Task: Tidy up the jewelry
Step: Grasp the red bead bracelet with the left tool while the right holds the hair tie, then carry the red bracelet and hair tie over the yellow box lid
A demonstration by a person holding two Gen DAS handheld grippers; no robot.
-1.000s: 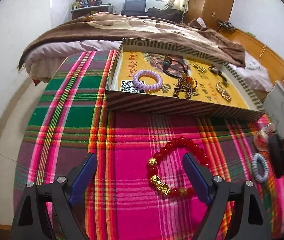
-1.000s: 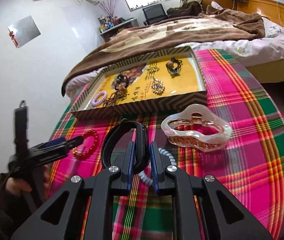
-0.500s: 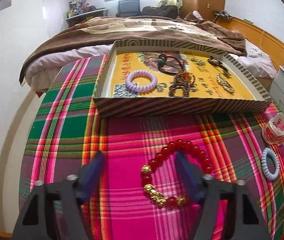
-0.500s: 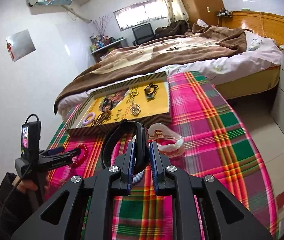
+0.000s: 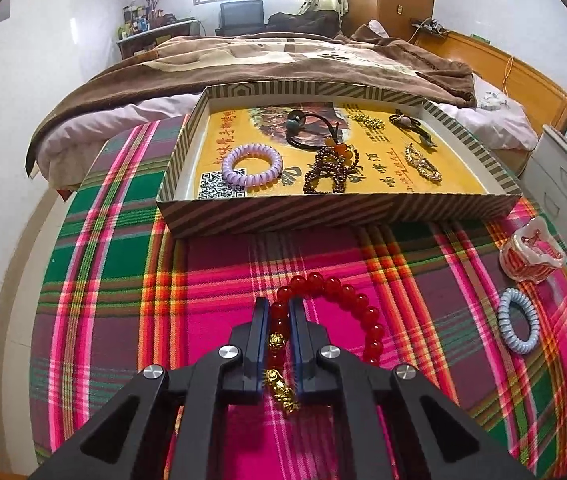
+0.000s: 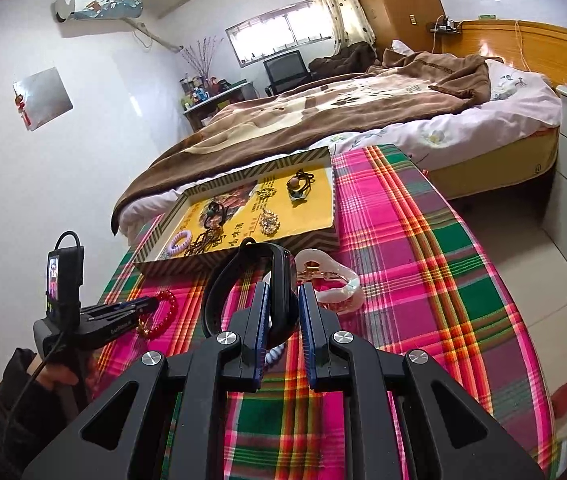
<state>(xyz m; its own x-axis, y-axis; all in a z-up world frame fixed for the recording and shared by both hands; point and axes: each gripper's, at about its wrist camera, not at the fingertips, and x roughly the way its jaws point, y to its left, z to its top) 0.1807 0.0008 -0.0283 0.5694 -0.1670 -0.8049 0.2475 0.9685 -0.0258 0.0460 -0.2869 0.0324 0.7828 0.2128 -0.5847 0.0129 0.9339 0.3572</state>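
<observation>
Left wrist view: the left claw [image 5: 279, 306] is closing, its blue pads pinching one side of the red bead bracelet with gold charms [image 5: 347, 300], which lies on the surface under a pink and green plaid cloth [image 5: 123, 264]. Ahead of the claw stands the striped cardboard tray with yellow bottom [image 5: 323, 216], holding a lilac spiral hair tie [image 5: 251, 165]. Right of the claw lie a light blue spiral hair tie [image 5: 517, 326] and a pearly hair clip [image 5: 531, 254].

Right wrist view: the right claw [image 6: 283, 292] is pressed together on a black band [image 6: 283, 280]. Beyond the tray [image 6: 239, 254] is a bed with brown blanket [image 6: 323, 108], then a window [image 6: 279, 32].
</observation>
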